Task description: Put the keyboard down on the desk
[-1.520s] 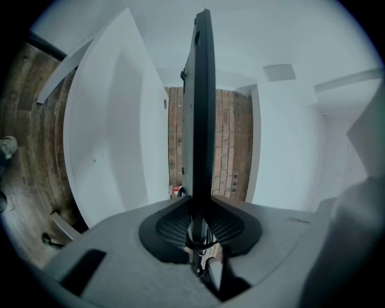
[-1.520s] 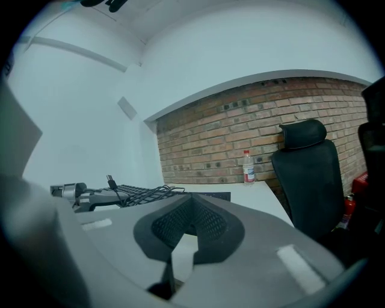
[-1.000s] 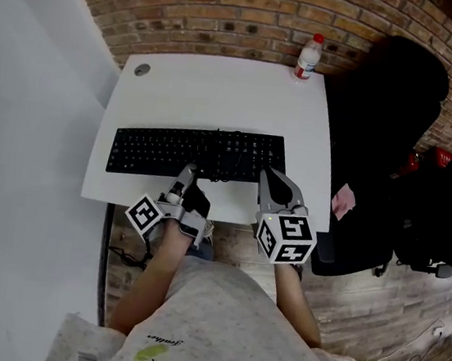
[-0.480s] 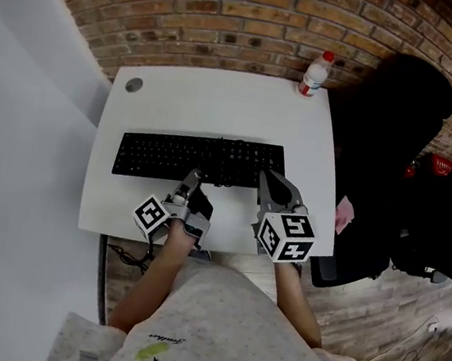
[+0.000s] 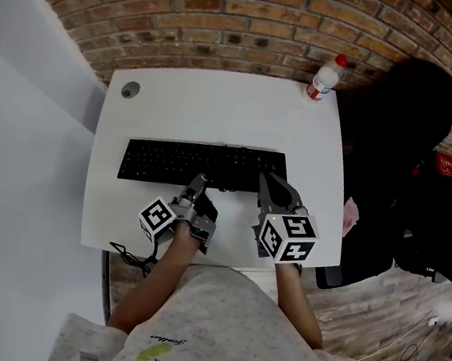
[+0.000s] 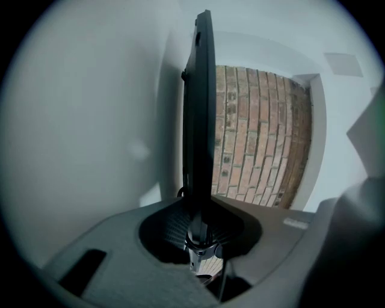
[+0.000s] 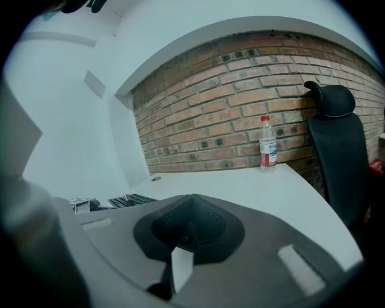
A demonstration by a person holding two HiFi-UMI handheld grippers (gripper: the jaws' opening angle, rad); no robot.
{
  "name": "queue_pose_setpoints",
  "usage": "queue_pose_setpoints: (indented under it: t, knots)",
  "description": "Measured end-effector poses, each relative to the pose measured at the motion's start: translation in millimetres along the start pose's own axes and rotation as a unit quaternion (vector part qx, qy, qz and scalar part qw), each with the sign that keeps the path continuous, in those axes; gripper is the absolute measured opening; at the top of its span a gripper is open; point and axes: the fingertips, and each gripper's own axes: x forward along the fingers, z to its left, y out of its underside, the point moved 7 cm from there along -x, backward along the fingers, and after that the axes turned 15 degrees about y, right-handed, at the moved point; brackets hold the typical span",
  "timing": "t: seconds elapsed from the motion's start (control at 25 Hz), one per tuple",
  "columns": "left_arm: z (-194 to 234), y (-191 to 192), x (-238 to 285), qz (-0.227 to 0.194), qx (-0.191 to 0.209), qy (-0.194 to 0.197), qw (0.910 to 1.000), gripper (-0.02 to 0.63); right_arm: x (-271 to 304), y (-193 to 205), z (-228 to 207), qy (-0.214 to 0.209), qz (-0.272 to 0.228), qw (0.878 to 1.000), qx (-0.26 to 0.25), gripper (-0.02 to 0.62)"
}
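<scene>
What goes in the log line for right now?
left gripper: shut on keyboard | right gripper: shut, empty | keyboard: over desk

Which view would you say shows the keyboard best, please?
The head view: the whole keyboard shows face-up, end to end, over the desk. The left gripper view shows it only edge-on, clamped by the left gripper; the right gripper view catches just one corner.

Soft, even light is noted throughout; only faint shadows are cast on the white worktop (image 5: 219,104). Both gripper views are ringed by dark vignetting and bent by fisheye distortion. The keyboard (image 6: 198,120) is rendered as a dark silhouette in the left gripper view; the foreground nearest the lens is blurred.
</scene>
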Motion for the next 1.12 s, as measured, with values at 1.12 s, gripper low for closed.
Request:
queue_pose_setpoints:
  t: [1.12]
  knots:
    - [13.8,3.6,-4.7,-0.034,0.000,-0.063,0.9974,0.172,-13.5,26.3,-4.6,-0.005,0.031,0.999,-0.013,0.005]
